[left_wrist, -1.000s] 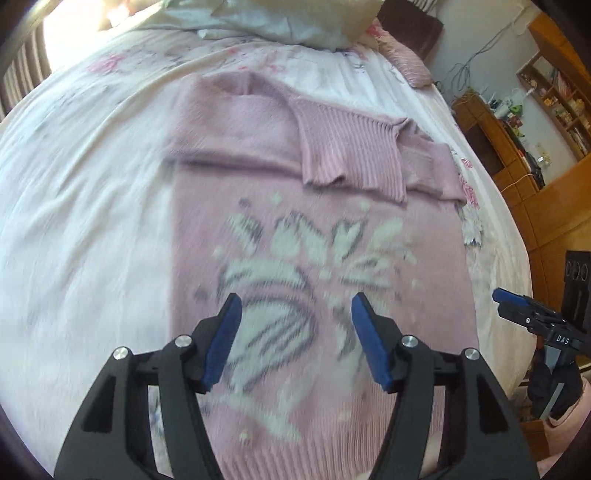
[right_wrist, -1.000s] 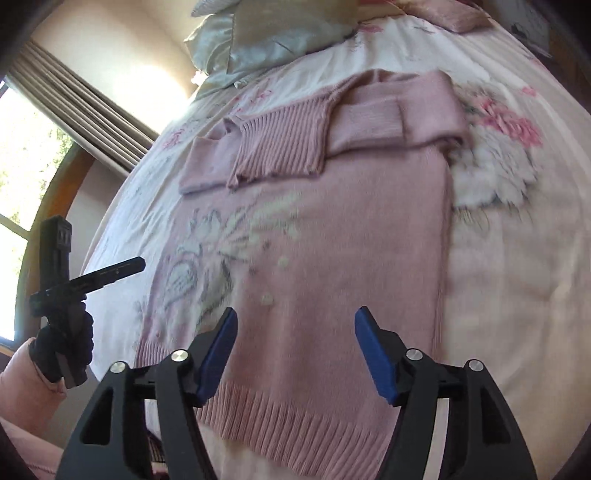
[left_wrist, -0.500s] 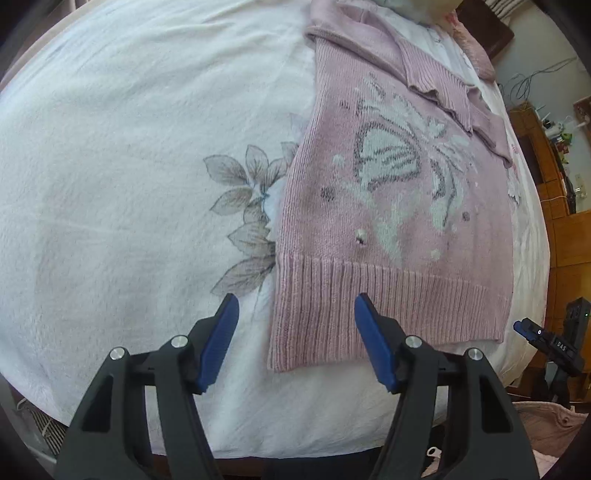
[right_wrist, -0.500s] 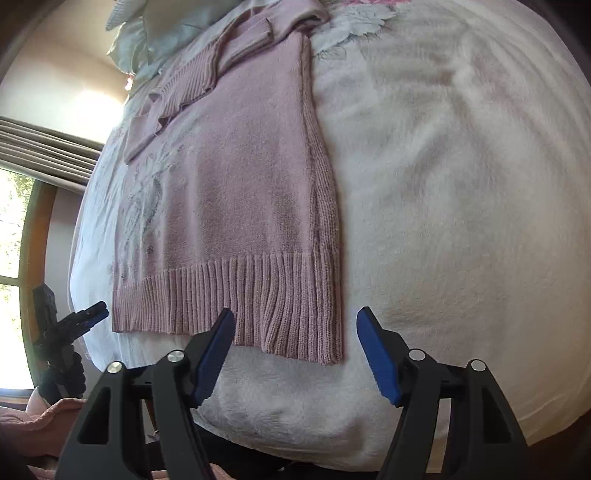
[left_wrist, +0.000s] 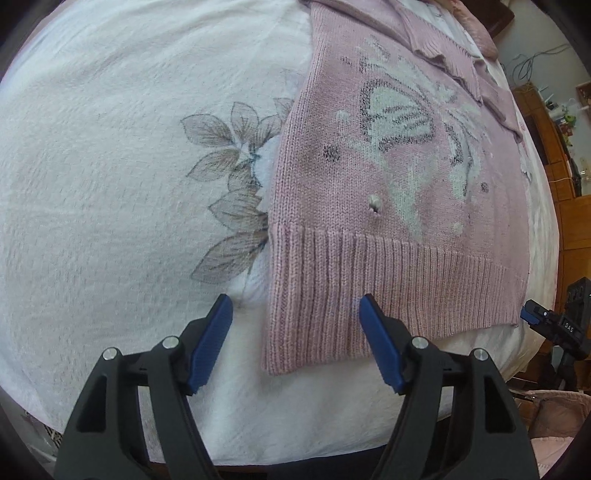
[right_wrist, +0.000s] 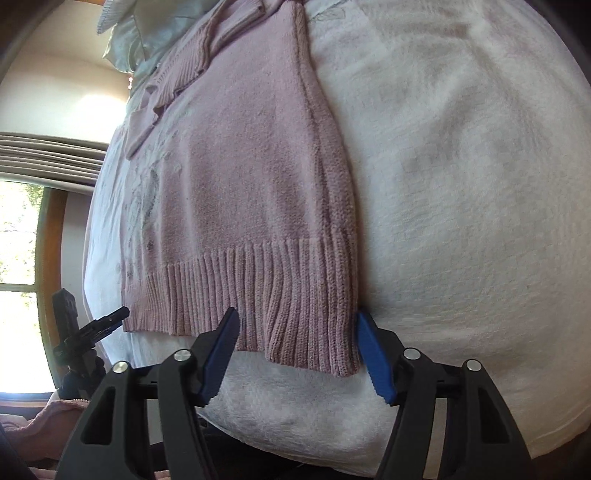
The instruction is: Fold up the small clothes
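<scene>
Sweater: your pink knit sweater (left_wrist: pixel 388 155) lies flat on the white bedspread (left_wrist: pixel 110 166), filling the centre and upper right of the left wrist view, with a pale butterfly motif (left_wrist: pixel 399 118) knitted into the front.
Sleeves: they're folded across the chest, up at the top edge of that frame.
Hem: the ribbed hem (left_wrist: pixel 369 284) runs across the lower middle, near the edge of the bed.
Left gripper: your left gripper (left_wrist: pixel 295 314) has its jaws spread wide, straddling the hem's near left corner; the right blue pad (left_wrist: pixel 376 343) is over the ribbing, the left one over bare bedspread.
Right gripper: your right gripper (right_wrist: pixel 295 328) is spread wide too, bracketing the hem's other corner (right_wrist: pixel 317 332) at the bottom centre of the right wrist view. Nothing is pinched yet.
Contact: you can't tell from either view whether the pads touch the knit.
Surroundings: a leaf print (left_wrist: pixel 229 177) on the bedspread sits just left of the sweater; pillows (right_wrist: pixel 147 33) at upper left of the right view.
</scene>
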Motion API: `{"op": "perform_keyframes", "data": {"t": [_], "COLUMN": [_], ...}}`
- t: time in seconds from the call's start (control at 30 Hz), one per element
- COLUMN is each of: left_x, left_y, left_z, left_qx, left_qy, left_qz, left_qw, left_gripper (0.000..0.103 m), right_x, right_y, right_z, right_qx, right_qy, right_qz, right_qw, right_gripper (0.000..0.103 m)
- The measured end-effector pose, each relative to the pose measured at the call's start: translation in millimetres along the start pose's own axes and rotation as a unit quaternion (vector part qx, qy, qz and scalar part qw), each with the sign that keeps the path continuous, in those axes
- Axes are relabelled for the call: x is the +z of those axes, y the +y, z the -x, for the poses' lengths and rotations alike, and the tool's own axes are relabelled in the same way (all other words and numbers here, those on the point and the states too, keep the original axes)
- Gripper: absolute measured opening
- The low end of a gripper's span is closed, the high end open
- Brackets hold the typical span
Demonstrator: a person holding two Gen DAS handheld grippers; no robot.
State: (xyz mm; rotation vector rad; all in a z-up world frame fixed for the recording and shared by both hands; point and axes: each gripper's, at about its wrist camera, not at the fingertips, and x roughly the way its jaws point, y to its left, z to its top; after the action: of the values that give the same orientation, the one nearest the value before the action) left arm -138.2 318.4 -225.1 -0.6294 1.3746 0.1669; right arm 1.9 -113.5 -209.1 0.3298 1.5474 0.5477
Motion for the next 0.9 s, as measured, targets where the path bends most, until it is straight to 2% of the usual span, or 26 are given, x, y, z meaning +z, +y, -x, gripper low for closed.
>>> {"op": "perform_keyframes", "data": {"t": [0.13,0.23,0.27,0.3,0.37,0.4,0.5,0.53,0.63,0.9], "left_x": [-0.3,-2.3,-2.3,-2.6,-1.5,-0.9,1.1,1.4,1.3,6.1], "left_y": [1.0,2.2,1.8,1.3,-0.2,-0.3,1.4,2.7,-0.3,-6.1], "left_z": [-1.8,-3.2,-3.1,-2.9,-5.0,-5.6,-8.1,-7.8,-0.5,32.0], "left_qx": [-0.038,-0.040,-0.045,-0.051,-0.052,-0.050,-0.061,-0.069,-0.071,-0.132], "left_qy": [0.004,0.006,0.008,0.009,0.016,0.016,0.021,0.022,0.013,-0.028], "left_qz": [0.024,0.025,0.027,0.030,0.033,0.033,0.047,0.052,0.048,0.053], "left_qw": [0.9990,0.9989,0.9986,0.9982,0.9980,0.9980,0.9968,0.9960,0.9962,0.9894], "left_gripper": [0.070,0.069,0.066,0.062,0.046,0.042,0.020,0.010,0.009,0.008], "right_x": [-0.1,0.7,1.3,1.9,2.5,2.7,3.0,1.9,1.9,5.2], "right_y": [-2.0,-11.6,-12.3,-11.5,-9.5,-10.0,-13.8,-15.5,-20.1,-14.7], "right_z": [-3.9,-3.2,-3.4,-3.4,-3.1,-3.0,-2.9,-2.7,0.3,34.8], "right_qx": [0.006,0.025,0.026,0.024,0.020,0.019,0.018,0.015,0.013,0.080], "right_qy": [-0.001,-0.002,-0.001,0.000,0.003,0.004,0.005,0.006,0.014,-0.012], "right_qz": [-0.009,-0.034,-0.033,-0.028,-0.018,-0.017,-0.027,-0.028,-0.033,-0.023], "right_qw": [1.000,0.999,0.999,0.999,1.000,1.000,0.999,0.999,0.999,0.996], "right_gripper": [0.063,0.061,0.061,0.062,0.058,0.057,0.046,0.038,0.017,0.014]}}
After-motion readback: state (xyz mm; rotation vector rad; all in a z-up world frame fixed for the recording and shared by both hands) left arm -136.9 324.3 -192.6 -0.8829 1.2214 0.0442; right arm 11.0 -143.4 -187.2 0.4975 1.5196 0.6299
